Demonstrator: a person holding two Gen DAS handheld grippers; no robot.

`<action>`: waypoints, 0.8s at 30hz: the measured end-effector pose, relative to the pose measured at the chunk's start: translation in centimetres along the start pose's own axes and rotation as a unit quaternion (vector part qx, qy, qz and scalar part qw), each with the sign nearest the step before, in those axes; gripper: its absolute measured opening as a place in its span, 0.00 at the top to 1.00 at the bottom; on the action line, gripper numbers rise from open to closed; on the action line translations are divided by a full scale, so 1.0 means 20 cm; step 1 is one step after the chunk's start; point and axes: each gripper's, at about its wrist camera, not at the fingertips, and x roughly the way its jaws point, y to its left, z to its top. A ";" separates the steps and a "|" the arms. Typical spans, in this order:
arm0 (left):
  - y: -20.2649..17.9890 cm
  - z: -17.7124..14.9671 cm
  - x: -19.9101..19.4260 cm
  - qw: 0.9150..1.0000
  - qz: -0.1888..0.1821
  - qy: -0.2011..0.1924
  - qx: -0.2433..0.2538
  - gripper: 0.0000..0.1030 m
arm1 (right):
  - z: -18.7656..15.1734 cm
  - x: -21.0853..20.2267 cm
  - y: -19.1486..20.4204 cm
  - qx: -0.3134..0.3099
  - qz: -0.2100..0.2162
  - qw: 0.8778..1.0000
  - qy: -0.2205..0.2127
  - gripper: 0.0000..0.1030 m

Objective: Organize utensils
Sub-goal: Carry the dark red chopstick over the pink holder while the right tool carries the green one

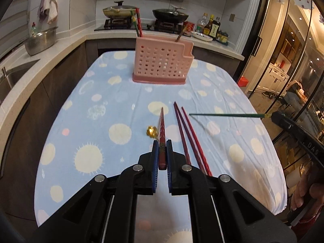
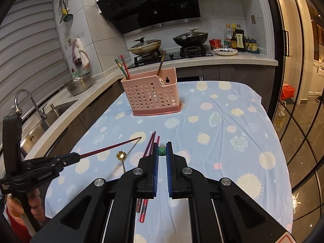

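A pink perforated utensil holder (image 1: pixel 162 62) stands at the table's far end, also in the right wrist view (image 2: pixel 150 94), with several chopsticks upright in it. My left gripper (image 1: pixel 162 144) is shut on a dark red chopstick (image 1: pixel 162 129) that points forward above the cloth; it also shows in the right wrist view (image 2: pixel 113 146). My right gripper (image 2: pixel 162 146) is shut on a green chopstick (image 1: pixel 226 115), seen end-on in its own view (image 2: pixel 162 150). Two red chopsticks (image 1: pixel 187 135) lie on the cloth, and a small gold flower-headed spoon (image 2: pixel 120 156) lies beside them.
The table has a blue cloth with pale dots (image 1: pixel 113 93). Behind it runs a counter with a stove and pans (image 2: pixel 168 42), bottles (image 2: pixel 237 38), a metal bowl (image 1: pixel 40 40) and a sink (image 2: pixel 44 111). A glass door (image 2: pixel 293 60) stands at the right.
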 end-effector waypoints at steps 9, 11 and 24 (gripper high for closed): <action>-0.06 0.33 -0.08 0.997 0.008 -0.072 0.025 0.93 | 0.19 0.01 0.04 -0.023 0.002 0.999 -0.040 0.93; -0.08 0.37 -0.08 0.996 0.008 -0.079 0.028 0.93 | 0.22 0.02 0.03 -0.023 0.004 0.999 -0.043 0.93; -0.14 0.69 -0.06 0.992 0.001 -0.123 0.039 0.93 | 0.46 0.09 0.04 -0.031 0.014 0.997 -0.069 0.93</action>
